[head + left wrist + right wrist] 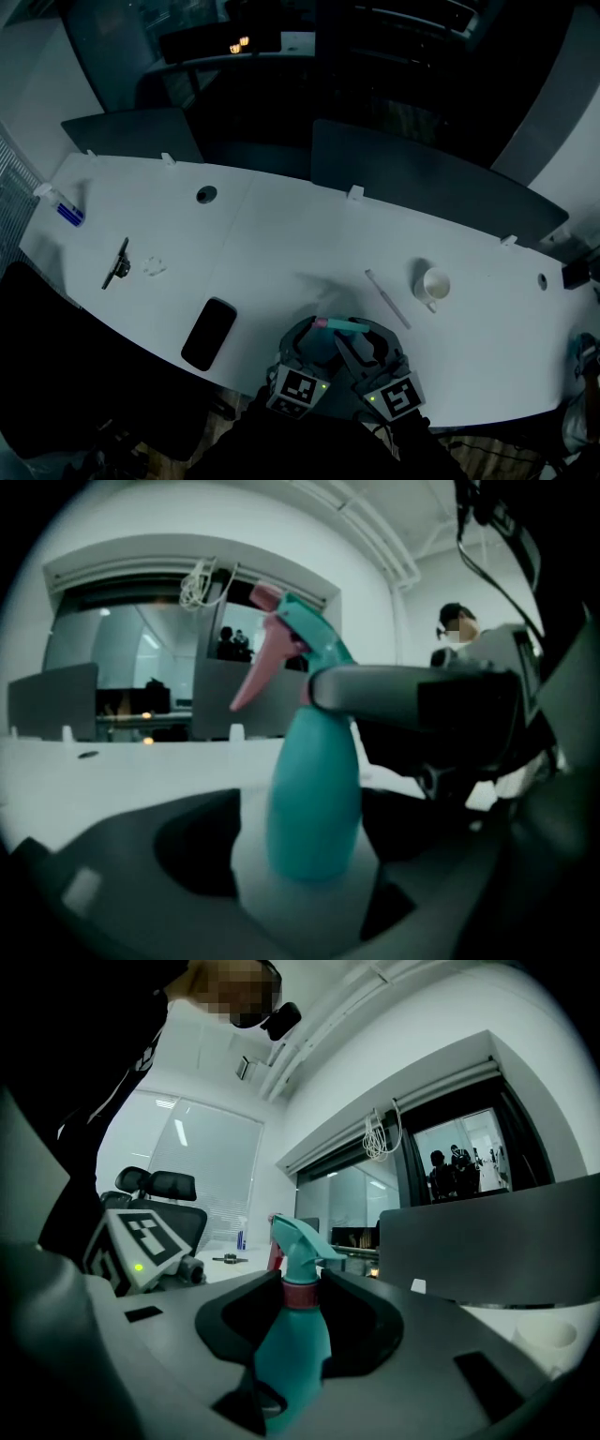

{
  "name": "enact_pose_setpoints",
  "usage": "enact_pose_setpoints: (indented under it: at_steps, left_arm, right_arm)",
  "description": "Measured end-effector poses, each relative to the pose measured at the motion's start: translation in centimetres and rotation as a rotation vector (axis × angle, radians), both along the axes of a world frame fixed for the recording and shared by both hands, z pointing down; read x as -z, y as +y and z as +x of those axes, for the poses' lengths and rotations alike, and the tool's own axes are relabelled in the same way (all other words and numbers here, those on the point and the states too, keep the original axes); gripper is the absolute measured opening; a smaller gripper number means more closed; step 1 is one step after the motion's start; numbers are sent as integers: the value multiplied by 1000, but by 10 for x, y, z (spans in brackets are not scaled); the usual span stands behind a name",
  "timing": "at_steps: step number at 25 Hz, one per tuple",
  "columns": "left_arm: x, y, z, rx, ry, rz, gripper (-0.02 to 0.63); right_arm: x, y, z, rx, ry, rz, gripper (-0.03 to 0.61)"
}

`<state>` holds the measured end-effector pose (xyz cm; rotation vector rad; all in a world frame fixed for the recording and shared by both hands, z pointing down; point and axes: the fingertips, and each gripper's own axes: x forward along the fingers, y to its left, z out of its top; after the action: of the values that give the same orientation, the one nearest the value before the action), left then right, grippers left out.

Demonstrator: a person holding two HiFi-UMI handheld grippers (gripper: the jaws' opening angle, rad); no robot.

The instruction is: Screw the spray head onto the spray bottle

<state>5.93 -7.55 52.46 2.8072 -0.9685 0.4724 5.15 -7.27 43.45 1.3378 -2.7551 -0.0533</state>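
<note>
A teal bottle (314, 799) is seen upright at the near edge of the white worktop (281, 244). Its spray head (295, 1237) is clenched at the pink collar by the right tool (302, 1302). The left tool (309, 836) is released: its jaws are spread around the bottle's body, with dark gaps on both sides.

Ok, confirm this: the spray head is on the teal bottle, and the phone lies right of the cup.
One thing is wrong. The phone lies left of the cup, not right of it, as the head view shows. The spray head is on the teal bottle, as you say.
</note>
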Motion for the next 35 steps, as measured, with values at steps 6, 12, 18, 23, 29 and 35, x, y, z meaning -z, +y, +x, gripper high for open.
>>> enact_pose_setpoints:
  at_steps: [6, 12, 18, 23, 29, 35]
  left_arm:
    - [2, 7, 12, -320, -33, 9, 333]
    - [5, 3, 10, 42, -11, 55, 330]
    - [5, 5, 6, 50, 3, 46, 346]
    - [3, 6, 4, -279, 50, -89, 376]
    - [6, 8, 4, -149, 49, -40, 324]
    - [3, 9, 4, 209, 12, -9, 324]
  right_arm:
    - [0, 0, 2, -3, -10, 7, 135]
    - [0, 0, 3, -8, -2, 4, 135]
    - [-2, 3, 2, 0, -14, -10, 135]
    - [-1, 3, 2, 12, -28, -14, 135]
    - [-2, 4, 1, 11, -13, -15, 135]
    - [-1, 5, 2, -8, -38, -13, 135]
